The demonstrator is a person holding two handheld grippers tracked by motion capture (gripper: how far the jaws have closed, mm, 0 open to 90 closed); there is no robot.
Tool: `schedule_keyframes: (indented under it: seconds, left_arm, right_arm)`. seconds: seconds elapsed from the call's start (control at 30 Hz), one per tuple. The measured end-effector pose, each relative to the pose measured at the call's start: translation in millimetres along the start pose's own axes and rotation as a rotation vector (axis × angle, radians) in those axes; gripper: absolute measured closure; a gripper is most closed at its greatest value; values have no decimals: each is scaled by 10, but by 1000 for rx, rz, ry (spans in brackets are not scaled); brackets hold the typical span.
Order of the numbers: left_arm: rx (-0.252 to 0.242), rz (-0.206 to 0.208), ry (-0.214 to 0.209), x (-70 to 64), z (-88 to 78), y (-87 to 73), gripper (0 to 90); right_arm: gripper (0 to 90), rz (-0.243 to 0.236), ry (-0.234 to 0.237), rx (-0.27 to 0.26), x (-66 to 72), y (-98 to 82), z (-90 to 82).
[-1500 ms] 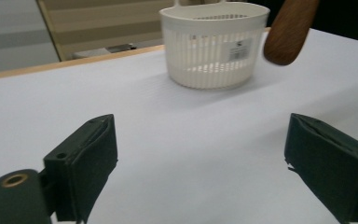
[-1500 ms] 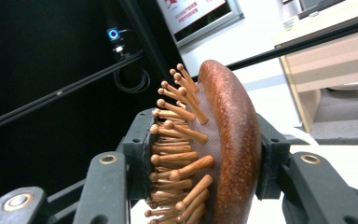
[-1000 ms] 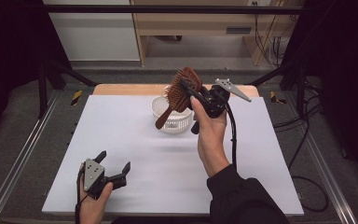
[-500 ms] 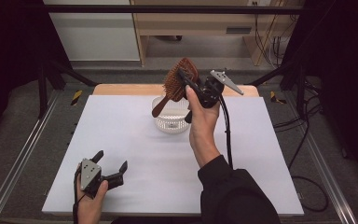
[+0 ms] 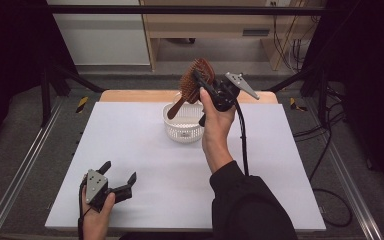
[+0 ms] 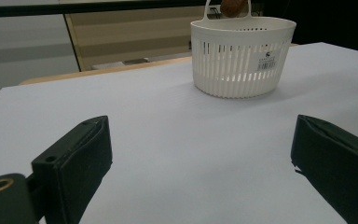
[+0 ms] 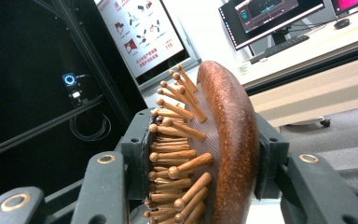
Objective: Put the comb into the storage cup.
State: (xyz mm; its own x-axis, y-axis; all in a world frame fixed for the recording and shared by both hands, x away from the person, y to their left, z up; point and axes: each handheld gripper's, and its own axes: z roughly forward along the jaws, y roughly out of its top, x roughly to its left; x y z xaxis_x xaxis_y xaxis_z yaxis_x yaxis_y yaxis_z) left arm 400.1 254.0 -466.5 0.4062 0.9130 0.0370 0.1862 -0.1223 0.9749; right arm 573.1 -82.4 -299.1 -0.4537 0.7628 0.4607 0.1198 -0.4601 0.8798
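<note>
Left tongs (image 5: 119, 176) resting wide open at the table's (image 5: 130, 145) near left corner, white basket (image 5: 184, 125) sitting mid-table, right tongs (image 5: 200, 82) clamping a wooden hairbrush (image 5: 196, 80) by its head, seemingly lifting it above the basket

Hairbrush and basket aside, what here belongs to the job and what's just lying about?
In the job:
hairbrush, clamped in the right gripper
white basket beneath it
left gripper, open, waiting

Lying about:
cables on the floor
yellow-black tape

"119" on the red-and-white poster (image 7: 142, 35) — basket (image 6: 242, 58) label unreadable
</note>
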Motion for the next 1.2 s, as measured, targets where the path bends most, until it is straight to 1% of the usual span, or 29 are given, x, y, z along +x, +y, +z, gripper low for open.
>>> schedule_keyframes:
  seconds: [0.17, 0.27, 0.37, 0.47, 0.77, 0.97, 1.07, 1.13, 1.2]
  left_arm:
    - [0, 1, -2, -3, 2, -1, 51]
    - [0, 1, -3, -2, 2, -1, 51]
    - [0, 1, -4, -2, 4, -2, 51]
    - [-1, 1, -6, -1, 3, -2, 51]
    - [-1, 2, -12, -10, 9, -3, 51]
    - [-3, 1, -14, -9, 9, -2, 51]
    - [-5, 1, -16, -7, 8, -2, 50]
    - [-4, 0, -17, -6, 6, -2, 49]
    - [-6, 2, -20, -10, 12, -2, 49]
  right_arm:
    - [508, -3, -11, -16, -7, 10, 2]
    - [508, -6, -18, -17, -24, 2, 10]
    - [508, -24, -29, -14, -37, -18, 28]
    - [508, -32, -38, -12, -55, -39, 40]
    - [507, -55, -46, -13, -79, -73, 62]
    - [507, -62, -54, -9, -104, -113, 73]
    - [507, -56, -57, -8, -130, -148, 72]
    - [507, -49, -56, -10, -150, -177, 52]
    - [506, -55, -58, -7, -167, -204, 35]
